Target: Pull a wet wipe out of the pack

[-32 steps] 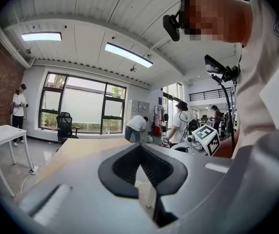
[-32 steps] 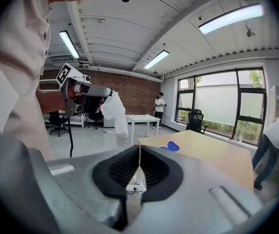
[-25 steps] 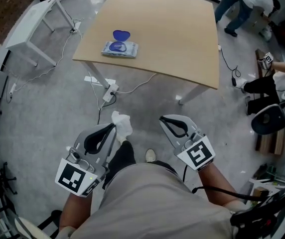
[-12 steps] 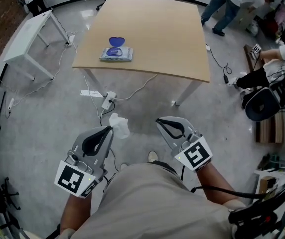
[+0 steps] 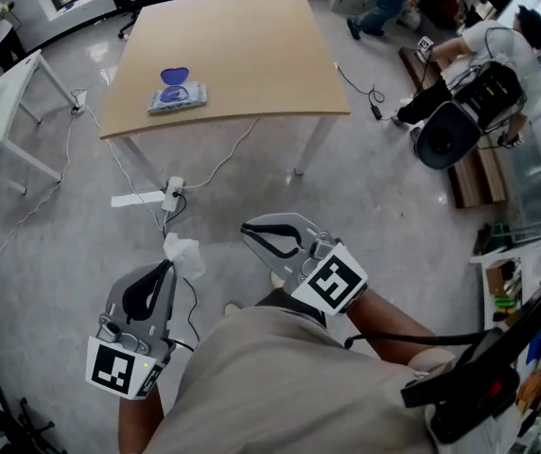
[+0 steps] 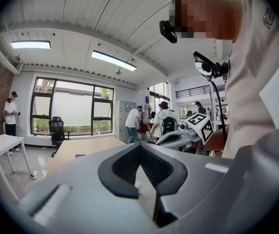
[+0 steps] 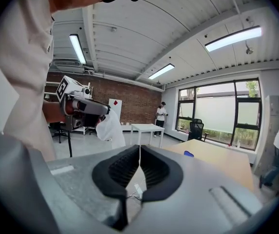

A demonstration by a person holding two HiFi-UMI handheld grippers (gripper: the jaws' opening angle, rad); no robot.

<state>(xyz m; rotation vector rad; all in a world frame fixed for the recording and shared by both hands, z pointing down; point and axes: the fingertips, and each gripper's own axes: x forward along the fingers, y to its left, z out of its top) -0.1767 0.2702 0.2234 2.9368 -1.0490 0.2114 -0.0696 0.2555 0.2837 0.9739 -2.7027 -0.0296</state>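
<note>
White wet wipe [image 5: 183, 252] pinched by left gripper [image 5: 167, 266]

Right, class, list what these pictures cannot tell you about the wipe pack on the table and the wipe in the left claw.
1. Print on the wet wipe pack: too small in the head view, only a blue speck in both gripper views.
2. Whether another wipe pokes out under its open lid: too small, head view.
3. How much of the wet wipe the left claw grips: its own jaws hide that in the left gripper view.
</note>
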